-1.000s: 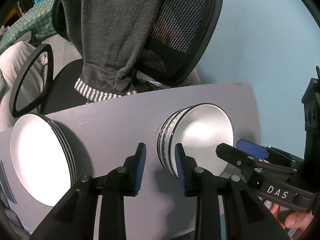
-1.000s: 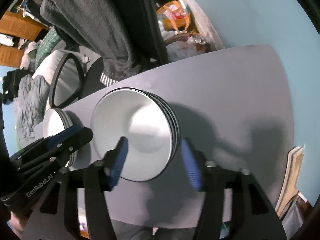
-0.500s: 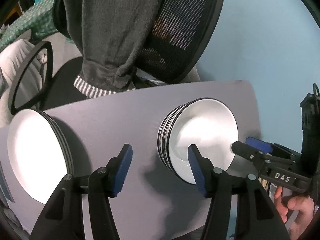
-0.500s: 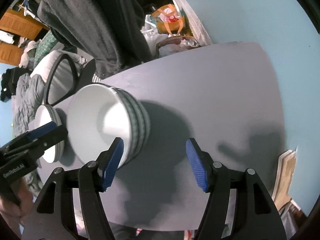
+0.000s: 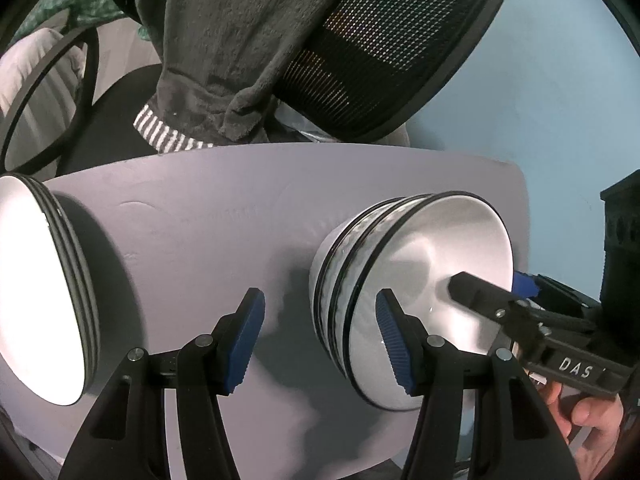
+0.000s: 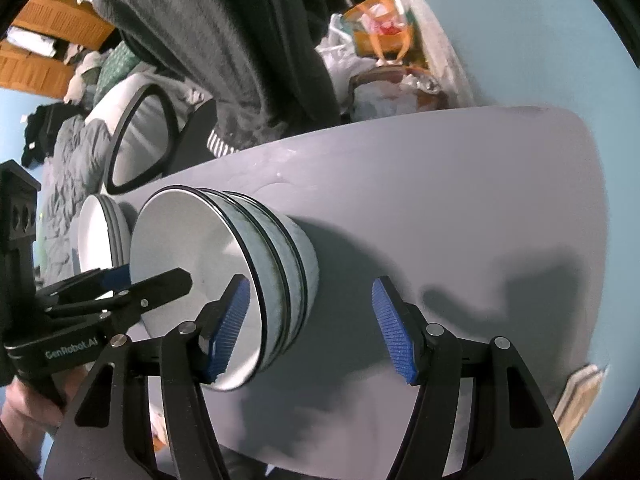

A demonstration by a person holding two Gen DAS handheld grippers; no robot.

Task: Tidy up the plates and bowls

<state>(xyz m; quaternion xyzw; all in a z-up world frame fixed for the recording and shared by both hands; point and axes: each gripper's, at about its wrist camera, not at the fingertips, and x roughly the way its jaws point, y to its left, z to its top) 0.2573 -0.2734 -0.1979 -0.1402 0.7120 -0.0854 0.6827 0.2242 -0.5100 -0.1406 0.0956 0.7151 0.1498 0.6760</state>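
A stack of three white bowls with black rims (image 5: 416,280) stands on the grey table (image 5: 224,208); it also shows in the right wrist view (image 6: 224,276). A stack of white plates (image 5: 36,292) sits at the left, also seen in the right wrist view (image 6: 96,236). My left gripper (image 5: 320,336) is open and empty, its right pad beside the bowls' rim. My right gripper (image 6: 308,328) is open and empty, its left pad over the bowls' rim and its right pad over bare table. Each gripper shows in the other's view: the right gripper (image 5: 504,296), the left gripper (image 6: 132,280).
A black mesh office chair (image 5: 384,52) draped with a dark grey garment (image 5: 224,48) stands behind the table. A blue wall (image 5: 540,92) lies to the right. Bags and clutter (image 6: 384,60) sit on the floor beyond the table's far edge.
The left gripper's jaws opened wide and it moved closer to the bowls. The right gripper stayed open and shifted right, so the bowls now sit at its left pad.
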